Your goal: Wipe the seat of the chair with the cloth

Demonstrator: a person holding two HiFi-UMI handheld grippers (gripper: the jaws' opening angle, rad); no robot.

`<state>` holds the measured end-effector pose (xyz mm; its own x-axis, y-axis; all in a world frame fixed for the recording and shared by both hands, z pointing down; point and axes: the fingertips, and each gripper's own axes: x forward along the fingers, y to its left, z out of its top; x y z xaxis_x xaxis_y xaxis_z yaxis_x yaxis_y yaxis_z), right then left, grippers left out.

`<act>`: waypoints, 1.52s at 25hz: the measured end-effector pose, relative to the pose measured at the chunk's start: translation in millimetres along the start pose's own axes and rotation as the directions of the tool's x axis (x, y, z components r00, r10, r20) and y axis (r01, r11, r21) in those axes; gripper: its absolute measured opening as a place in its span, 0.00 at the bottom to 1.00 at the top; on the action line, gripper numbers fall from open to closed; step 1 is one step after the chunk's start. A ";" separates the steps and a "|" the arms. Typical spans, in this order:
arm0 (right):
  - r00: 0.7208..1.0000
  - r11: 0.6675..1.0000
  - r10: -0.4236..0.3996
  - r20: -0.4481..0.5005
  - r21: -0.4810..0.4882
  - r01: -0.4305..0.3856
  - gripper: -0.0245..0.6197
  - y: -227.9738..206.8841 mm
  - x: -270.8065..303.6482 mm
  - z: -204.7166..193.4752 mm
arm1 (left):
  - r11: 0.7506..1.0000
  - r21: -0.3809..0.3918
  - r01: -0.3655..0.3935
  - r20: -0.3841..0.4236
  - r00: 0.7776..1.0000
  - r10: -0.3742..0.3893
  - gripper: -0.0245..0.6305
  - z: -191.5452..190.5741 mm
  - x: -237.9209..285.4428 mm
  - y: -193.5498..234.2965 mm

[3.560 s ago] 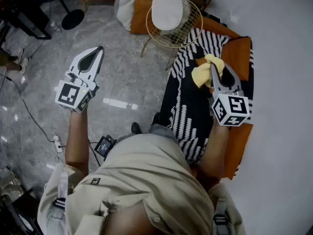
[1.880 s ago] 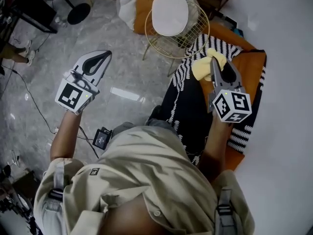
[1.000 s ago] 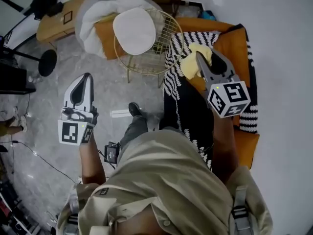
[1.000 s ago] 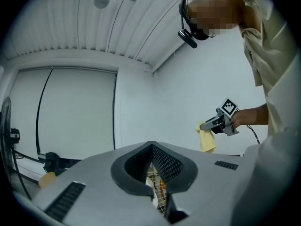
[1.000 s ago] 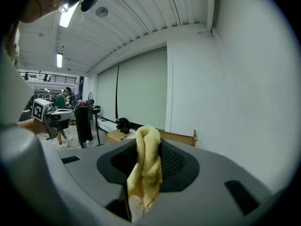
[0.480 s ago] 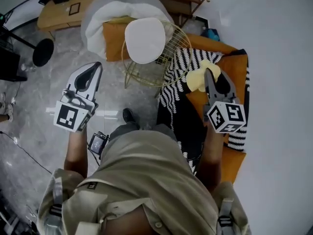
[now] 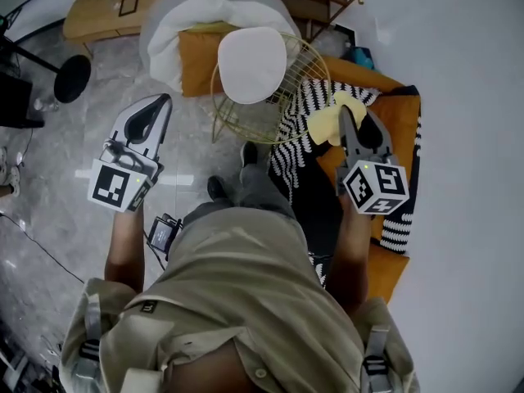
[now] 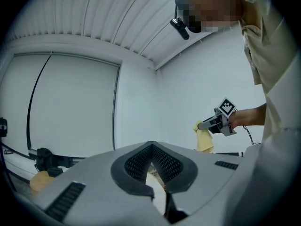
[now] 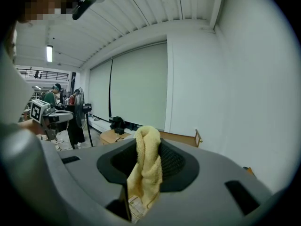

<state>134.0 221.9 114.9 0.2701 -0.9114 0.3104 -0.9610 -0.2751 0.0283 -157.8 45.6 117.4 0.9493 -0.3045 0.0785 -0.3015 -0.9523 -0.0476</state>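
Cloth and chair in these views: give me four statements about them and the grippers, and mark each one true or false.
1. The right gripper is shut on the yellow cloth. True.
2. The chair has a wire frame and a white seat. True.
3. The left gripper holds a second cloth. False: its jaws are together with nothing between them.
4. The cloth is pressed on the seat. False: it hangs in the air beside the chair, apart from the seat.
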 end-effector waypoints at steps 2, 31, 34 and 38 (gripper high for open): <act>1.000 1.000 0.022 0.003 0.005 -0.022 0.25 0.9 16.7 6.5 | 1.000 -0.008 -0.022 -0.008 1.000 0.021 0.06 -0.1 0.4 8.4; 0.964 0.968 0.246 -0.101 0.071 -0.240 0.25 -30.8 291.4 -30.8 | 0.964 -0.073 -0.256 -0.141 0.960 0.244 0.06 -43.3 100.2 81.3; 0.959 0.967 0.253 -0.127 0.065 -0.246 0.25 -28.3 333.2 -52.3 | 0.962 -0.080 -0.260 -0.191 0.951 0.241 0.06 -69.4 114.6 94.4; 0.951 0.968 0.253 -0.181 0.048 -0.248 0.25 -21.5 388.4 -86.8 | 0.961 -0.097 -0.260 -0.275 0.934 0.226 0.06 -105.4 127.0 107.7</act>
<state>254.4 -99.6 317.3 0.0033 -0.8806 0.4739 -0.9940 -0.0549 -0.0951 -79.2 -97.9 227.2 0.7944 -0.5054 0.3367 -0.5456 -0.8375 0.0300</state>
